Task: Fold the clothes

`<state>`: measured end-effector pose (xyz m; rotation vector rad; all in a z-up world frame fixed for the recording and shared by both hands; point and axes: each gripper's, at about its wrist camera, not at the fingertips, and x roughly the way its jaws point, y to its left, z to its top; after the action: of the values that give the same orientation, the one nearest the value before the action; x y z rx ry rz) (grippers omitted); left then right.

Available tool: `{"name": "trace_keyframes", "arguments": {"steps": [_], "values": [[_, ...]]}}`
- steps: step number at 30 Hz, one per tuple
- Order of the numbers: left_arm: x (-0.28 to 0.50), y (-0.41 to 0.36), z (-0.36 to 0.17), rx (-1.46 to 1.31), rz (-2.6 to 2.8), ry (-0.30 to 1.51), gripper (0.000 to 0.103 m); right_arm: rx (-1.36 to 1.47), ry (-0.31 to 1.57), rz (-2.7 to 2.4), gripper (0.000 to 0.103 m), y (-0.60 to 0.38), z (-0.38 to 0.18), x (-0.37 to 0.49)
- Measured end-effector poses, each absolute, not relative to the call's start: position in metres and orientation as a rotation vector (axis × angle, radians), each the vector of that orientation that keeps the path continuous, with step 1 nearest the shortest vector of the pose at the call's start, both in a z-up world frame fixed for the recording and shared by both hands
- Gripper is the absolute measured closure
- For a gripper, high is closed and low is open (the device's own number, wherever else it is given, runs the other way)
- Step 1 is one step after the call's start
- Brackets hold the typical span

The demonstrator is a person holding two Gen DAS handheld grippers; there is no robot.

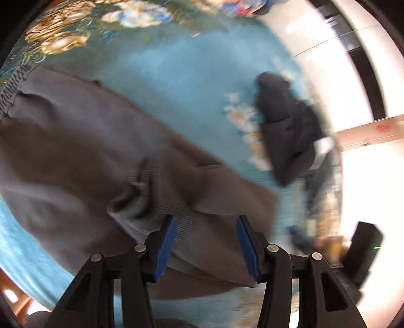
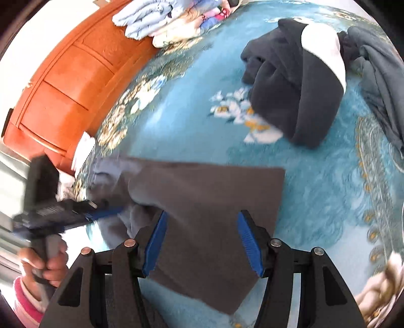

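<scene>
A grey sweatshirt lies folded on the blue floral bedspread; its ribbed cuff lies just ahead of my left gripper, which is open above the cloth. In the right wrist view the same grey garment shows as a flat folded panel under my right gripper, which is open and empty. The left gripper shows at the left there, at the garment's edge, held by a hand.
A dark navy garment with a white patch lies crumpled on the bedspread, also in the left view. A grey-blue garment lies at the right. Folded light-coloured clothes sit by the orange wooden headboard.
</scene>
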<state>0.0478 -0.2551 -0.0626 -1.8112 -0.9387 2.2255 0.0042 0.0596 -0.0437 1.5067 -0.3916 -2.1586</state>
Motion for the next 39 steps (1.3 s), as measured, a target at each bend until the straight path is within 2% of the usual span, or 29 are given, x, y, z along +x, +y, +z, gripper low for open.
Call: {"name": "trace_keyframes", "arguments": {"steps": [8,14,21,24,25,27,30,33,36,39], "values": [[0.029,-0.251,-0.098,-1.830,2.153,-1.051,0.050,1.737,-0.319,-2.109,0.044,0.044,-0.106,-0.024],[0.036,-0.259,-0.082,-1.693,2.153,-1.134,0.050,1.699,-0.232,-2.138,0.044,0.043,-0.091,-0.014],[0.084,-0.374,-0.032,-1.402,2.562,-1.336,0.050,1.612,-0.338,-2.187,0.044,0.075,-0.061,0.011],[0.102,-0.426,-0.029,-1.330,2.626,-1.439,0.050,1.602,-0.376,-2.207,0.044,0.085,-0.053,0.017],[0.106,-0.438,-0.030,-1.326,2.640,-1.452,0.047,1.600,-0.394,-2.211,0.044,0.086,-0.050,0.019],[0.114,-0.460,-0.044,-1.363,2.654,-1.495,0.040,1.598,-0.424,-2.211,0.044,0.084,-0.047,0.020],[0.120,-0.480,-0.077,-1.417,2.600,-1.608,0.040,1.606,-0.418,-2.201,0.044,0.074,-0.045,0.021],[0.116,-0.485,-0.109,-1.389,2.472,-1.731,0.038,1.631,-0.388,-2.190,0.044,0.061,-0.049,0.021],[0.108,-0.491,-0.133,-1.322,2.396,-1.877,0.030,1.639,-0.371,-2.186,0.044,0.052,-0.049,0.021],[0.103,-0.494,-0.145,-1.241,2.357,-1.969,0.029,1.640,-0.357,-2.197,0.044,0.050,-0.046,0.022]]}}
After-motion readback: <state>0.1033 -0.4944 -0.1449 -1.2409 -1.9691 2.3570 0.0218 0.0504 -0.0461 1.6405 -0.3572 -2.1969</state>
